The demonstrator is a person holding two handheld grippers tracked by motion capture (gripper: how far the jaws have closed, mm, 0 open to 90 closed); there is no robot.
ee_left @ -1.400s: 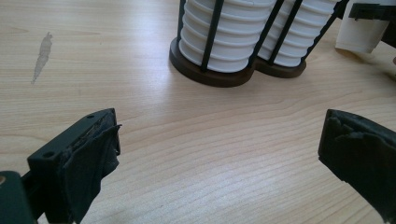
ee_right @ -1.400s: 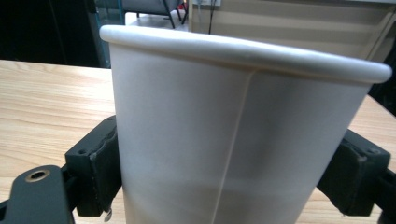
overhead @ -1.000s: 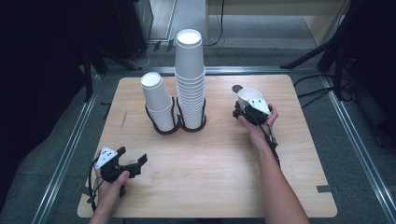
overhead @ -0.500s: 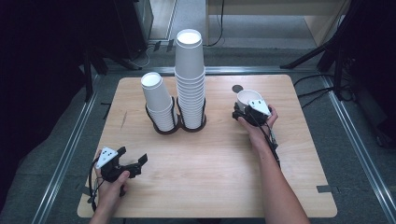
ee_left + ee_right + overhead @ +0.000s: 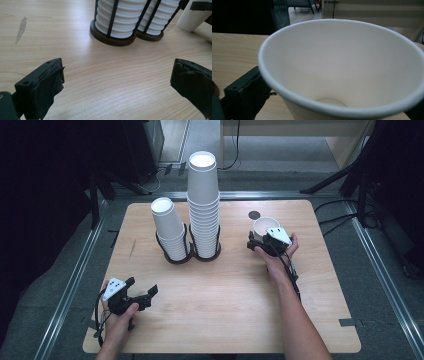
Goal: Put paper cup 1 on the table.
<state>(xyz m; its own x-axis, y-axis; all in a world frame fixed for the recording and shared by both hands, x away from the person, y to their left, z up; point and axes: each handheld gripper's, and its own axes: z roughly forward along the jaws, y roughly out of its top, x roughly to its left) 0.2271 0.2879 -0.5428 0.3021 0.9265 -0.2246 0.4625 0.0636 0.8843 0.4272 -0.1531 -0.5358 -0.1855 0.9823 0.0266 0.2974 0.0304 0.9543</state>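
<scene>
The right gripper (image 5: 260, 241) is held near the right edge of the table (image 5: 230, 320), with the forearm stretched in from the near edge and the wrist bent slightly inward. Its jaws have just been opening, and a single white paper cup (image 5: 264, 227) stands upright between them on the tabletop; in the right gripper view the cup (image 5: 342, 67) is seen from above its rolled rim, with a smooth, matte inside tapering to a small round bottom. Whether the padded jaws touch the cup's wall cannot be told, but they are spread wide and no squeeze is seen. The left gripper (image 5: 142, 296) is held low near the near left corner, pointed toward the table's middle, its jaws released and spread wide over bare wood with nothing between them; their black pads look rough and torn in the left gripper view. Toward the far edge, two stacks of ribbed white cups (image 5: 202, 205) are set in a dark round-based wire holder (image 5: 192, 255). The tabletop is made of pale wood with a fine straight grain.
</scene>
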